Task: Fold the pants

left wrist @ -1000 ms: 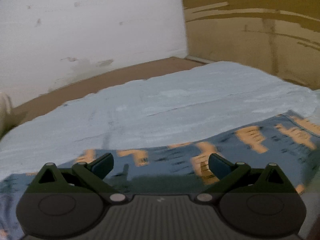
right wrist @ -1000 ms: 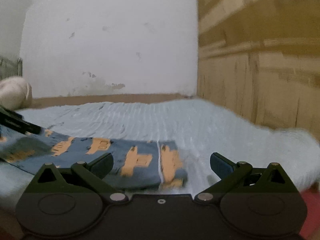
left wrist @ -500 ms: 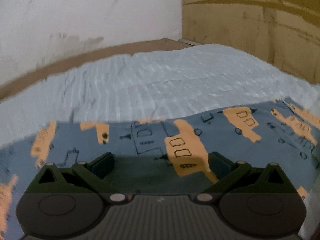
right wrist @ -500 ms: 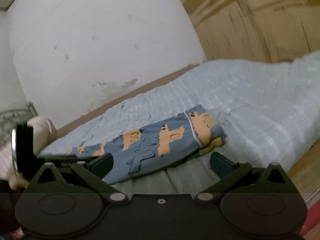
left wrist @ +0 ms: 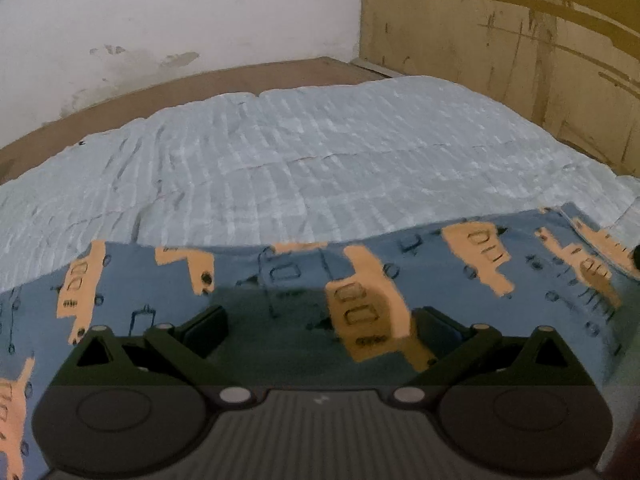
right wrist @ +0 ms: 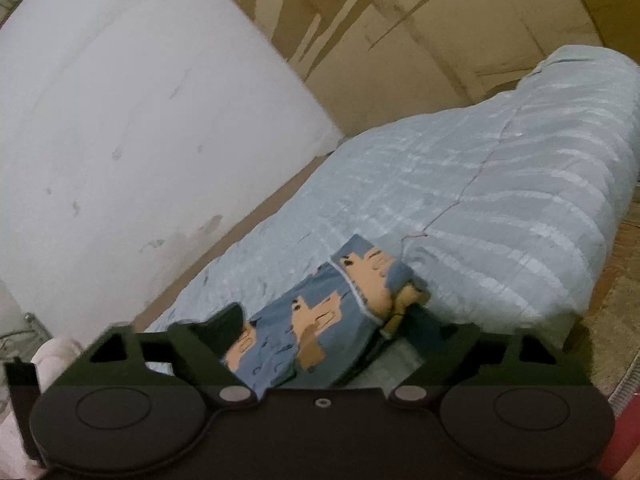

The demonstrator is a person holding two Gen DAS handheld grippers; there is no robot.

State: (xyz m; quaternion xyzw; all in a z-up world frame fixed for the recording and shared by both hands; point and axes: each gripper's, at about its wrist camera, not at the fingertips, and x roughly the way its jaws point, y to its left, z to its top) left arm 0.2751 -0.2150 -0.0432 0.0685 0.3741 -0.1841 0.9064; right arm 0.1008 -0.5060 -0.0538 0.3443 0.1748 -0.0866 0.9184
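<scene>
In the left wrist view, the pants (left wrist: 304, 276), blue with orange vehicle prints, lie in a band across a pale blue quilted bedspread (left wrist: 320, 160). At the left the cloth runs out of frame, so that end cannot be seen. The left gripper (left wrist: 320, 330) points down at the cloth with its two dark fingers (left wrist: 208, 330) set wide apart. The fabric between them lies in the gripper's own shadow, and whether the tips touch it cannot be told; nothing is pinched. Further right a pale hem line crosses the pants near the frame's edge, where a small dark object cuts in, too little of it showing to name. Beyond the bedspread are a brown strip, a stained white wall (left wrist: 180, 20) on the left and a wooden panel (left wrist: 520, 40) on the right.

The right wrist view is strongly tilted. At its far left a dark piece of equipment and something pale pink are cut off and blurred. The right gripper (right wrist: 332, 330) has the hem end of the pants (right wrist: 320, 320) between its jaws, which are closing while standing fairly wide. The left finger (right wrist: 224, 328) overlaps the fabric's edge; the right finger is dark against shadow and hard to make out, so contact there cannot be judged. The hem looks bunched, with an orange layer showing under it. To the right the bedspread (right wrist: 500, 200) drops over the bed's edge.
</scene>
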